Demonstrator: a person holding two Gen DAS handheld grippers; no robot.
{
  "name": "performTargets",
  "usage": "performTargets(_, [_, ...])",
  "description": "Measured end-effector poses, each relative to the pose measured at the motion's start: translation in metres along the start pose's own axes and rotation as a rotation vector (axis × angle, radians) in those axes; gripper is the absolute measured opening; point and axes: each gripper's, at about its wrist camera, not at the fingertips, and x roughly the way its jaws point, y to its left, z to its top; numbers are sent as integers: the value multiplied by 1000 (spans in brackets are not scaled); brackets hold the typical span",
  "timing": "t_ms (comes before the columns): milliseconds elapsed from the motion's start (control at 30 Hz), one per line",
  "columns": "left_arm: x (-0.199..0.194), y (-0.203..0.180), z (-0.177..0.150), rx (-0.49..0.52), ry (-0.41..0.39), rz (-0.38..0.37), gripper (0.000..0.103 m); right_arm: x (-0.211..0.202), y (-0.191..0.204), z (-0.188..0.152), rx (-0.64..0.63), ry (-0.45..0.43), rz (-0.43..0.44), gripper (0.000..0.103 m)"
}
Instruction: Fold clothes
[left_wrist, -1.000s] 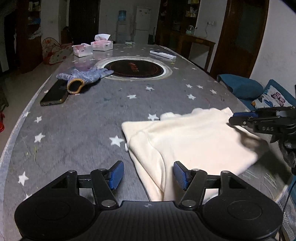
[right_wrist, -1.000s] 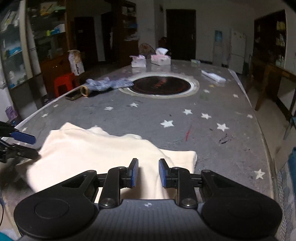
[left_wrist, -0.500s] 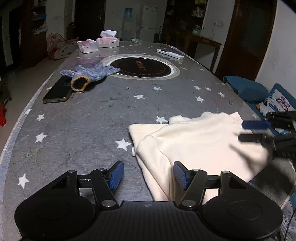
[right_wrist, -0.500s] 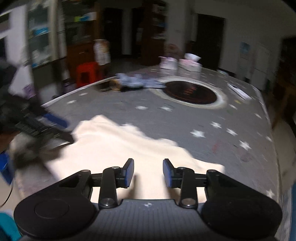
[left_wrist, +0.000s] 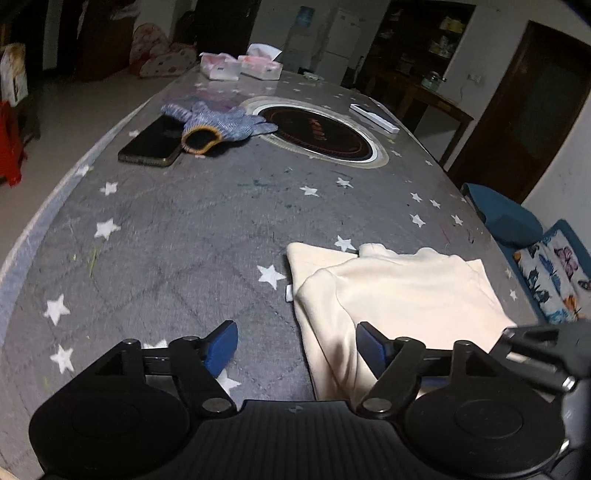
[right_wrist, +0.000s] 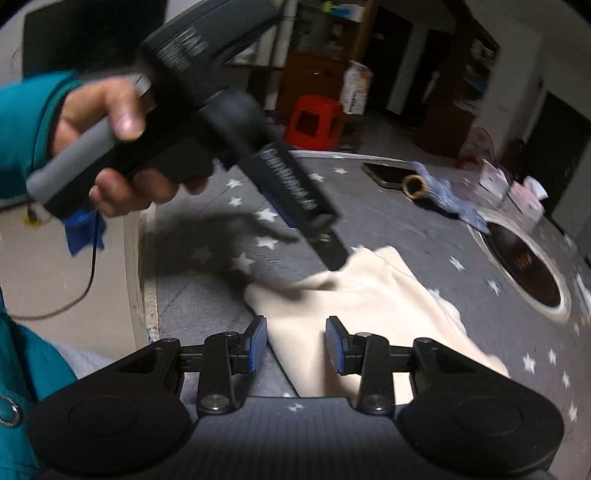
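Cream garment (left_wrist: 402, 295) lies part-folded on the near right of the star-print table (left_wrist: 177, 229), layers overlapping, edges not squared. Left gripper (left_wrist: 295, 345) is released — jaws wide, straddling the garment's near-left edge, nothing pinched. Right gripper (right_wrist: 295, 345) is likewise released, jaws spread above the cloth's near corner. For a clean next fold, both near corners should be pinched through all layers before lifting, lifted together and carried level — otherwise the loose top layer is likely to slide. Work glove (left_wrist: 218, 123) and phone (left_wrist: 151, 142) lie well apart, no interference expected.
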Motion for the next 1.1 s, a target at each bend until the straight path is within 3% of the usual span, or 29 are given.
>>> performTargets(200, [4, 6, 0, -108, 17, -27, 85, 17, 17, 2, -94, 23, -27, 34])
performTargets(267, [5, 7, 0, -147, 22, -40, 85, 19, 18, 1, -98, 20, -41, 28])
performTargets(300, [6, 8, 0, -169, 26, -49, 85, 18, 16, 1, -86, 18, -48, 22])
performTargets(500, [10, 14, 0, -304, 47, -81, 87, 1, -3, 6, 18, -43, -37, 12])
performTargets(700, [16, 24, 0, -508, 70, -188, 89, -18, -24, 7, 102, -106, -40, 10])
performTargets(867, [32, 15, 2, -564, 117, -263, 87, -26, -29, 4, 125, -132, -39, 9])
performTargets(967, [40, 12, 3, -567, 126, -275, 75, -29, -29, 2, 133, -142, -34, 9])
performTargets(1100, [49, 11, 3, -573, 134, -280, 43, -31, -28, -2, 140, -146, -21, 9])
